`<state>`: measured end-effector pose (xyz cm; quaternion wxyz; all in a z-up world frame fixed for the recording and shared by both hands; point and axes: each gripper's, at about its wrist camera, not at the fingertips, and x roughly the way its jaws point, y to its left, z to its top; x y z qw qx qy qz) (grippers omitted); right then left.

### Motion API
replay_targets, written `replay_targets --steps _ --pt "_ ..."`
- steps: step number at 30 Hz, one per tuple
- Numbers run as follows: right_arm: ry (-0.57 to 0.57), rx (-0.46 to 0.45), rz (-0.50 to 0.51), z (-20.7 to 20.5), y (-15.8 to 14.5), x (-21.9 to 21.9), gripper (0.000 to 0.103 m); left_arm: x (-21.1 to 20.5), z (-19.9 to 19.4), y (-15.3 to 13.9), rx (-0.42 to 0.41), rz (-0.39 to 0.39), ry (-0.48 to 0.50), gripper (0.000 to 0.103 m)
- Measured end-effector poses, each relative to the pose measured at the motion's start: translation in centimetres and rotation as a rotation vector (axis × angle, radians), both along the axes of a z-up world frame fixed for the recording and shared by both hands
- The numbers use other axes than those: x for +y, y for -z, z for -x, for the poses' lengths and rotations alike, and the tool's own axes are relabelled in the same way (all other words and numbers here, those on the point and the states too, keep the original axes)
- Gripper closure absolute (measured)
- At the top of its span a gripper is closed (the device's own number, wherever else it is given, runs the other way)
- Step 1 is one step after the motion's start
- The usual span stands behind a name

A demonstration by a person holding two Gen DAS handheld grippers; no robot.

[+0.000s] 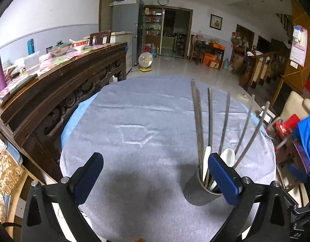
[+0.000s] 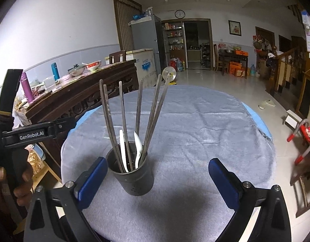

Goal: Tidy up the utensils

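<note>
A grey metal utensil holder (image 1: 195, 193) stands on a round table under a pale blue-grey cloth (image 1: 146, 111). Several long metal chopsticks (image 1: 210, 117) fan out of it, with two white spoons (image 1: 228, 156) among them. My left gripper (image 1: 155, 173) is open wide with nothing between its fingers; its right finger (image 1: 223, 177) overlaps the holder's rim. In the right wrist view the holder (image 2: 134, 177) with its chopsticks (image 2: 122, 111) and spoons (image 2: 137, 147) stands just beyond my open right gripper (image 2: 158, 181), close to the left finger (image 2: 92, 181), with no pad pressing on it. A hand (image 2: 21, 181) holds the left gripper's body.
A dark carved wooden sideboard (image 1: 64, 84) crowded with bowls and bottles runs along the table's left side. A red stool (image 2: 304, 133) and wooden furniture stand off the right edge. The cloth (image 2: 205, 121) lies bare around the holder.
</note>
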<state>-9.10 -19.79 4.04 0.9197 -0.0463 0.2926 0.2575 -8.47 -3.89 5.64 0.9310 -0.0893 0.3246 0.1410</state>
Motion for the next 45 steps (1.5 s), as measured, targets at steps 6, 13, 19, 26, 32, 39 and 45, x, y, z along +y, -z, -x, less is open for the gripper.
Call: replay_targets --steps 6,13,19,26,32,39,45 --pt "0.030 0.005 0.014 0.1 -0.2 -0.3 0.001 -1.2 0.1 -0.4 -0.021 0.002 0.034 0.000" --pt "0.070 0.005 0.008 -0.4 -0.9 -0.8 0.001 -2.4 -0.1 -0.4 -0.019 -0.029 0.065 0.000" --pt "0.054 0.001 0.024 -0.4 -1.0 -0.5 0.001 -2.6 -0.3 -0.3 -0.008 -0.041 0.070 0.000" --pt "0.039 -0.005 0.024 -0.3 -1.0 -0.4 0.001 -2.6 -0.6 -0.2 -0.002 -0.039 0.066 0.000" --pt "0.028 -0.003 0.029 -0.4 -0.9 -0.2 0.001 -2.8 -0.8 -0.2 0.006 -0.062 0.073 0.000" --pt "0.027 0.001 0.030 -0.4 -0.8 -0.3 0.001 -2.5 -0.8 -0.2 0.006 -0.050 0.072 0.000" --pt "0.017 0.006 0.031 -0.5 -0.7 -0.2 0.001 -2.8 -1.0 -0.2 0.007 -0.065 0.076 0.000"
